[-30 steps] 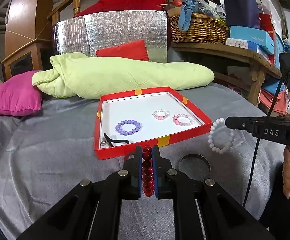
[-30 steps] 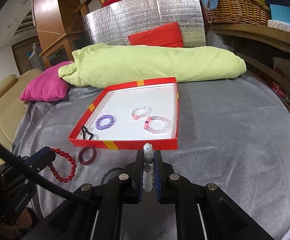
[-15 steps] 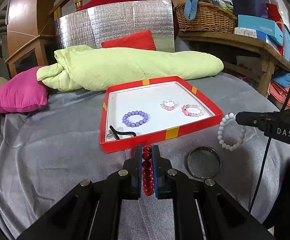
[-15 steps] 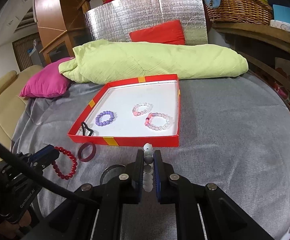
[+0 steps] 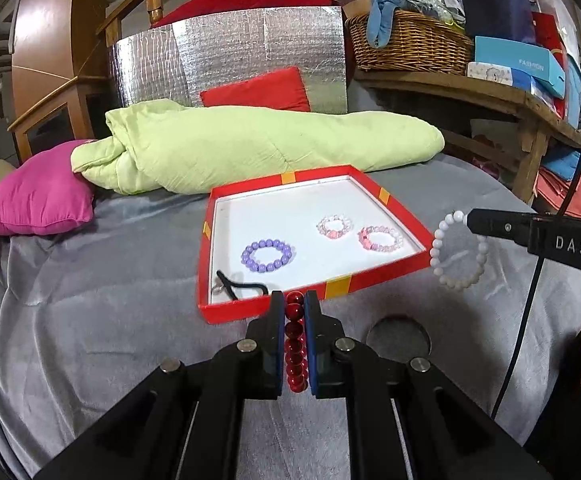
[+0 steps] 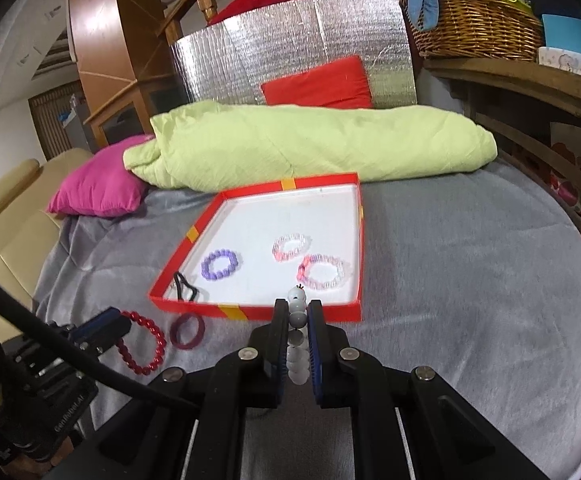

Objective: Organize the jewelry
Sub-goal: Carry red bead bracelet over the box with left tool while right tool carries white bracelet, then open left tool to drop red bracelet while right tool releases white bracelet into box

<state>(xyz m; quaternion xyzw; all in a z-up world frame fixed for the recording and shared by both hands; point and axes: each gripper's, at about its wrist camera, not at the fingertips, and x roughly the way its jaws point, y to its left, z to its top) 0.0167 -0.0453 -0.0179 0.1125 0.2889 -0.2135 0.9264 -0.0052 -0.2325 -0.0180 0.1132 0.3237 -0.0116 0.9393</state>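
A red box lid with a white floor (image 5: pixel 370 280) (image 6: pixel 250 312) lies on the grey blanket. It holds a purple bead bracelet (image 5: pixel 267 256) (image 6: pixel 219 265), two pink bead bracelets (image 5: pixel 334 227) (image 5: pixel 380 239) and a black hair tie (image 5: pixel 242 288) (image 6: pixel 184 286). My left gripper (image 5: pixel 294 306) is shut on a red bead bracelet (image 5: pixel 295 344) (image 6: pixel 141 344), just before the lid's near rim. My right gripper (image 6: pixel 297 312) is shut on a white bead bracelet (image 6: pixel 297 344) (image 5: pixel 456 250), held above the blanket right of the lid.
A dark red bangle (image 6: pixel 187 330) and a clear round bangle (image 5: pixel 398 336) lie on the blanket before the lid. A rolled green quilt (image 5: pixel 250 148) and a magenta pillow (image 5: pixel 38 196) lie behind it. A wooden shelf with a wicker basket (image 5: pixel 406 44) stands at right.
Both grippers have moved forward toward the box lid, each still holding its bracelet. The lid looks larger and nearer in both views.
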